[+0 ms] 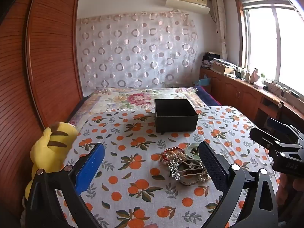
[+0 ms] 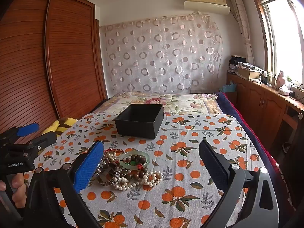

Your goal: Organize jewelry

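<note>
Jewelry (image 2: 129,169) lies heaped on the orange-print cloth (image 2: 190,199), nothing yet in the black box (image 2: 139,120) just behind it — we judge the sorting not yet begun. Left gripper (image 1: 152,163) and right gripper (image 2: 152,163) both hover with jaws wide apart, holding nothing. Next we need to single out one piece, perhaps the green bangle (image 2: 134,160), but beads and pearls lie tangled across it — a snag risk. Yellow plush toy (image 1: 51,148) sits at the cloth's left edge, clear of the path.
</note>
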`<control>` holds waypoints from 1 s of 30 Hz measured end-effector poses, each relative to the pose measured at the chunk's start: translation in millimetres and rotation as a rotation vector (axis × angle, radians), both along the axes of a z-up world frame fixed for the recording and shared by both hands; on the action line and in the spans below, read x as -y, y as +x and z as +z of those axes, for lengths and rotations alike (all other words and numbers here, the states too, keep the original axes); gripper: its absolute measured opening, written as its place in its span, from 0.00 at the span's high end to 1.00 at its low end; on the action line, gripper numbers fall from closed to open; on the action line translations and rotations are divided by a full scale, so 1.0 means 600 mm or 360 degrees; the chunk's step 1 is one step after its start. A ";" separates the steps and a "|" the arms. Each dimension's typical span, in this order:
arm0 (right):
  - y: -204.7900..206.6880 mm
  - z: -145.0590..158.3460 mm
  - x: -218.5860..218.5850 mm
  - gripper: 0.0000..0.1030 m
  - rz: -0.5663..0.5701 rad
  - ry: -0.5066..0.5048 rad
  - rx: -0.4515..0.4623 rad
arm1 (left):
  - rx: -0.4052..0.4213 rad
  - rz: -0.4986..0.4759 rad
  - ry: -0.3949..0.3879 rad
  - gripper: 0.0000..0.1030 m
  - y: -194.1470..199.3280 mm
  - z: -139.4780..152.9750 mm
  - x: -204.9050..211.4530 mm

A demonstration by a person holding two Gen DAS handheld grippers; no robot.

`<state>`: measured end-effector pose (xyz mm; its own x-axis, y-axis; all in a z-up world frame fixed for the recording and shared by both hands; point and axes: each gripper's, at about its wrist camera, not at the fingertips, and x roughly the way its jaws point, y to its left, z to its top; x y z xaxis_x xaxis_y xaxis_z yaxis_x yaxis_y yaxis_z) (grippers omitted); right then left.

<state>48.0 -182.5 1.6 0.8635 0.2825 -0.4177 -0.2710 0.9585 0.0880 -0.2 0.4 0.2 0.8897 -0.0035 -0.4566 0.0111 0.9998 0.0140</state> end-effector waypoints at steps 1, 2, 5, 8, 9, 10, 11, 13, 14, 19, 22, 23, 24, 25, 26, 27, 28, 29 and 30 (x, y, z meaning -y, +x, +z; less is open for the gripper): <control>0.000 0.000 0.000 0.02 -0.0001 -0.0005 -0.0002 | -0.0002 -0.0001 0.0000 0.07 0.000 0.000 0.000; 0.000 0.000 0.000 0.02 -0.0001 -0.0004 -0.0002 | -0.0001 -0.0001 0.0000 0.07 0.000 0.000 0.000; 0.000 0.000 0.000 0.02 -0.0003 -0.0003 -0.0004 | 0.0000 -0.0002 0.0002 0.07 -0.001 0.000 -0.001; 0.000 0.000 0.001 0.02 -0.0010 0.0007 -0.0001 | 0.0005 0.0002 0.0002 0.07 -0.002 0.000 -0.004; -0.002 0.001 0.001 0.02 -0.0004 0.0003 0.0003 | -0.0002 0.0003 0.0008 0.07 0.001 0.000 0.000; -0.002 0.000 0.001 0.02 -0.0004 0.0004 0.0004 | -0.0002 0.0001 0.0009 0.07 0.001 0.000 0.001; -0.002 0.000 0.001 0.02 -0.0005 0.0002 0.0005 | -0.0001 0.0001 0.0009 0.07 0.001 0.000 0.001; -0.002 0.000 0.000 0.02 -0.0004 -0.0002 0.0008 | 0.0001 0.0003 0.0010 0.07 0.002 0.000 0.001; -0.002 0.002 0.001 0.02 -0.0002 -0.0002 0.0007 | 0.0002 0.0003 0.0008 0.07 0.001 0.000 0.001; -0.002 0.003 0.002 0.02 -0.0005 0.0005 0.0008 | 0.0006 0.0002 0.0008 0.07 0.001 0.000 0.001; -0.002 0.002 0.002 0.02 -0.0005 0.0005 0.0009 | 0.0005 0.0002 0.0005 0.07 0.001 0.004 0.001; -0.002 0.002 0.002 0.02 -0.0003 0.0006 0.0008 | 0.0004 0.0001 0.0003 0.07 0.000 0.008 0.001; -0.002 0.002 0.002 0.02 -0.0004 0.0006 0.0008 | 0.0005 0.0002 0.0003 0.07 0.002 0.009 0.003; -0.002 0.002 0.002 0.02 -0.0006 0.0006 0.0009 | 0.0007 0.0002 0.0004 0.07 0.002 0.009 0.003; -0.002 0.003 0.002 0.02 -0.0005 0.0007 0.0009 | 0.0008 0.0001 0.0006 0.07 0.002 0.011 0.002; -0.002 0.003 0.001 0.02 -0.0004 0.0007 0.0007 | 0.0007 0.0000 0.0007 0.07 -0.001 0.014 0.000; -0.002 0.002 0.002 0.02 -0.0005 0.0007 0.0009 | 0.0009 0.0000 0.0006 0.07 0.000 0.015 0.000; -0.002 0.002 0.002 0.02 -0.0005 0.0007 0.0009 | 0.0010 0.0002 0.0005 0.07 -0.001 0.014 0.000; -0.002 0.003 0.001 0.02 -0.0005 0.0008 0.0008 | 0.0012 0.0002 0.0005 0.07 -0.002 0.014 0.000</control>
<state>46.6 -183.3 3.3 0.8665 0.2821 -0.4117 -0.2687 0.9589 0.0915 -1.1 0.5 8.7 0.8930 -0.0010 -0.4502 0.0099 0.9998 0.0174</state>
